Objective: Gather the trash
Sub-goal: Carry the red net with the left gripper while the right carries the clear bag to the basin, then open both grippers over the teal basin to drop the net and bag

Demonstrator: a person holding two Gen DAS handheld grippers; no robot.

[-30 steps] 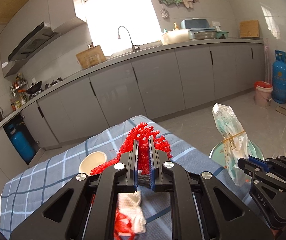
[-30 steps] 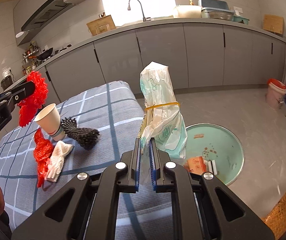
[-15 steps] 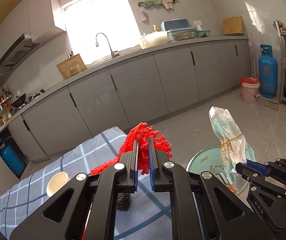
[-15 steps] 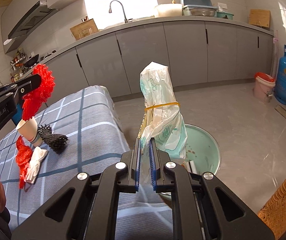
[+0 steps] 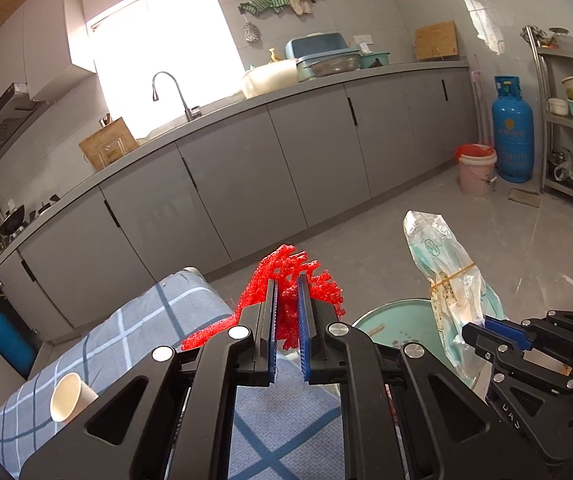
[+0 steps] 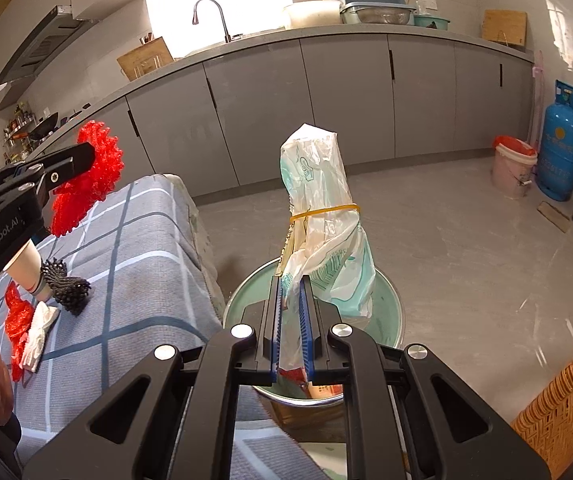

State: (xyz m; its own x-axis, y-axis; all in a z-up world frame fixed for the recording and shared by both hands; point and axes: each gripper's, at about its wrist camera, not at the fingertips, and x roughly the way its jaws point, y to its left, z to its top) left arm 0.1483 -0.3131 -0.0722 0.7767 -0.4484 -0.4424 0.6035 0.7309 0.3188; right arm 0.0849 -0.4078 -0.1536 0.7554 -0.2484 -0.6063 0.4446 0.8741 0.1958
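My left gripper (image 5: 286, 280) is shut on a red foam net (image 5: 286, 276), held above the right edge of the checked tablecloth (image 5: 174, 316). From the right wrist view that net (image 6: 94, 168) shows at the left, in the left gripper (image 6: 82, 162). My right gripper (image 6: 291, 280) is shut on a plastic bag (image 6: 318, 200) bound by a yellow rubber band, hanging over the green basin (image 6: 390, 304) on the floor. In the left wrist view the bag (image 5: 442, 268) and the right gripper (image 5: 470, 330) hang over the same basin (image 5: 398, 320).
On the tablecloth (image 6: 142, 248) lie a paper cup (image 6: 26, 264), a black net (image 6: 66, 284), another red net (image 6: 16, 320) and a white wad (image 6: 38, 328). Grey cabinets (image 6: 326, 92) run behind. A wicker chair (image 6: 566, 396) stands at the right, a pink bucket (image 6: 512, 164) and blue gas cylinder (image 6: 562, 140) farther off.
Both grippers have carried their loads to the right, off the table toward the basin. The bag now hangs over the basin, and the cup has slid toward the left edge of view.
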